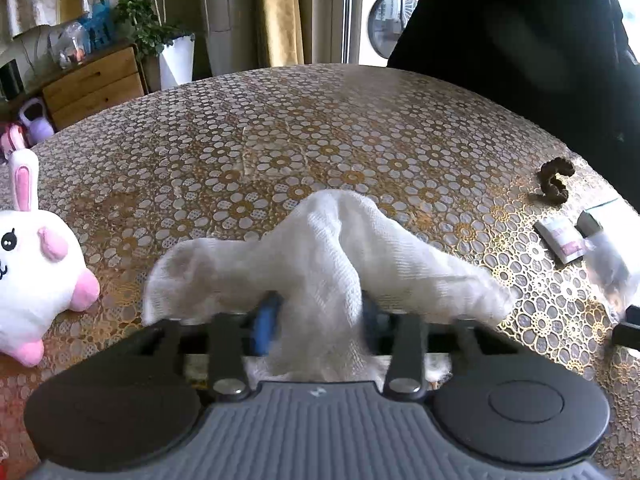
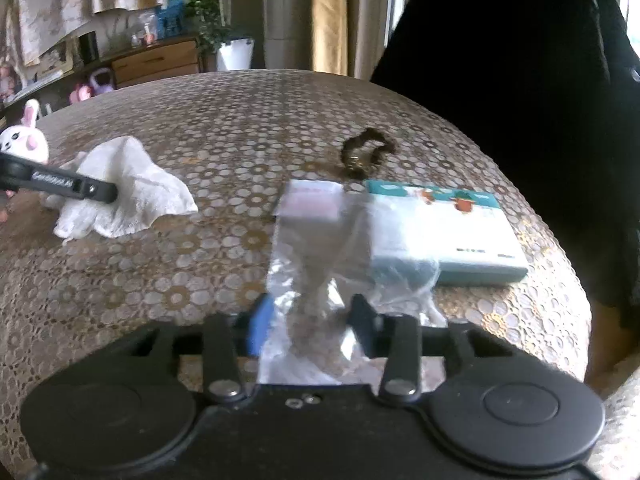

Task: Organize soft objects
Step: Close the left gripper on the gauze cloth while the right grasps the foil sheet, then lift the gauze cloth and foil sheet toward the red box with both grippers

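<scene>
The white cloth (image 1: pixel 320 256) lies bunched near the middle of the table, and the left gripper (image 1: pixel 320 316) is clenched on a gathered fold of it, the fabric pinched between the blue pad and the dark one. It looks light, limp and loosely woven, so it should drape and trail when lifted; a grip on a thick bunch like this one seems safer than a grip on a single thin edge. To the right, the right gripper (image 2: pixel 310 320) is grasping a clear plastic bag (image 2: pixel 320 280) at its near end; the film looks thin, slick and crinkly, likely to slip unless well gathered. The bag overlaps a teal-topped box (image 2: pixel 444 236) and a small white packet (image 2: pixel 308 198). A brown coiled scrunchie (image 2: pixel 366 152) rests farther off, and a white-and-pink plush bunny (image 1: pixel 36 272) sits at the left edge. The table (image 1: pixel 320 128) wears a gold floral lace-pattern cover, probably smooth. Beyond stand a wooden drawer chest (image 1: pixel 94 84), potted plants (image 1: pixel 152 32), gold curtains and a washing machine (image 1: pixel 384 24).
</scene>
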Available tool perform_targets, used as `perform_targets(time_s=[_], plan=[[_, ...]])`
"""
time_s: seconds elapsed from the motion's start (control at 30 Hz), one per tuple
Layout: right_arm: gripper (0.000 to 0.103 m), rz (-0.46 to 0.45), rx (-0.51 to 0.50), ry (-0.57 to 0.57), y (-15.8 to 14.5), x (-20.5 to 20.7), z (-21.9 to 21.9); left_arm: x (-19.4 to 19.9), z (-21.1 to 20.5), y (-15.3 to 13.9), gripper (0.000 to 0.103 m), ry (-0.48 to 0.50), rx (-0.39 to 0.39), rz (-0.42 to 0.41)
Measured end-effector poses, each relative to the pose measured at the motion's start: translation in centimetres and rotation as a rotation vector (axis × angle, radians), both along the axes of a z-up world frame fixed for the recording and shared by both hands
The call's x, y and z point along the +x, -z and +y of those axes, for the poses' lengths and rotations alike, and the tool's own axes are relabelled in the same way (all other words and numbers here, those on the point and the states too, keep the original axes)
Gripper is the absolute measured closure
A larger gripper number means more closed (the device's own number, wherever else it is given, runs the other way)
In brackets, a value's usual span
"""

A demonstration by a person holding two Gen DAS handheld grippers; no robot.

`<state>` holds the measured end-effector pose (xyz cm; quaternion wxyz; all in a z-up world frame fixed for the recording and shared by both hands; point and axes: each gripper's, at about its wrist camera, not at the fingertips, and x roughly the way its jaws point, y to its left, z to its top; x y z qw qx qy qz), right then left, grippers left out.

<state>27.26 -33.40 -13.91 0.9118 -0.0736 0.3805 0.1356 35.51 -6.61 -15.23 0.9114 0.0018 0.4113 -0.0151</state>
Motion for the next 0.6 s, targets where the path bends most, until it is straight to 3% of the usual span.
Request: perform_targets(time_s=[0.07, 0.1, 0.2, 0.6], plan=[[0.093, -0.002, -0.005, 0.006, -0.1, -0.1, 0.2, -0.1, 0.3, -0.2, 0.079, -0.005, -0.015, 0.005], [0.095, 0.002, 0.005, 0.012, -0.1, -0.1, 0.1, -0.1, 0.3, -0.3, 0.083, -0.005, -0.017, 0.005], [0.103, 0.006, 0.029, 0.032, -0.2, -0.1, -0.4, -0.6, 0.5, -0.7, 0.085, -0.002, -0.025, -0.005], [0.103, -0.067, 0.108, 0.042, -4.0, -2.9, -0.2, -4.1, 2.2, -3.8, 0.087, 0.002, -0.075, -0.035]])
